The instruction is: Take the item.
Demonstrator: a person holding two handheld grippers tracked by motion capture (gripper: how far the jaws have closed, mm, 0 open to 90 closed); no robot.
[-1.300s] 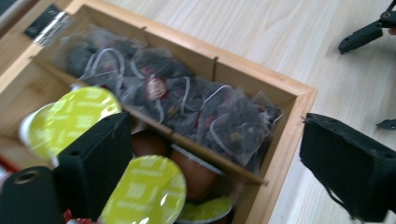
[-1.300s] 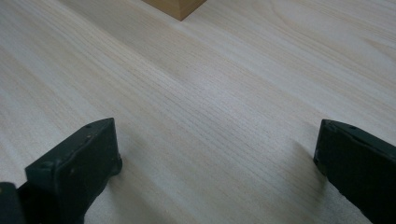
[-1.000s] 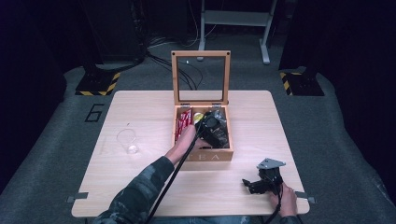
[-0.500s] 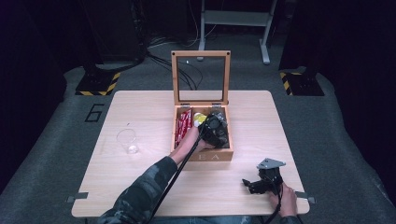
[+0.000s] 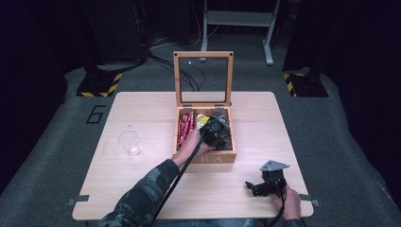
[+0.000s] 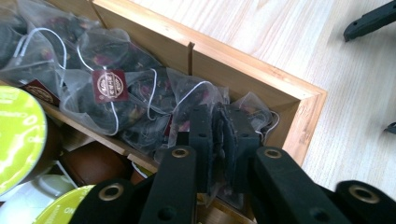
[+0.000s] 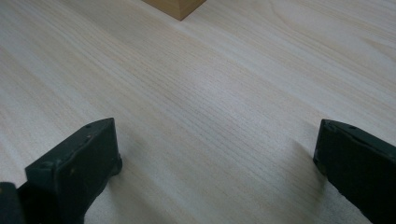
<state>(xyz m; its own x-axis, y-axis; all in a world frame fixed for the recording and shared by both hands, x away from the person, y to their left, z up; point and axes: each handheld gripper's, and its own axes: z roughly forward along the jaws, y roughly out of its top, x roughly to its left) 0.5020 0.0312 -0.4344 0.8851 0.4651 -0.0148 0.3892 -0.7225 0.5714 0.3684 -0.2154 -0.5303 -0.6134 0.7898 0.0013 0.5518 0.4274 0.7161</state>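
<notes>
Pushed deeper into the wooden box (image 5: 227,158) since a second ago, left gripper (image 6: 219,135) pinching a mesh tea bag (image 6: 187,100), likely lifting next; right gripper (image 7: 215,154) agape on the table (image 5: 142,189).

Left hand-held gripper (image 5: 216,131) inside open wooden box (image 5: 230,156) on table (image 5: 142,189); right hand-held gripper (image 5: 253,188) near front edge.

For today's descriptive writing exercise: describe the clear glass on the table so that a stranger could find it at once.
Start at the open wooden box with the upright framed lid in the middle of the pale wooden table. Look to the left of it, past the person's sleeve, to the small clear drinking glass standing alone on the bare wood. It is the one transparent thing there, apart from the box and both grippers.
</notes>
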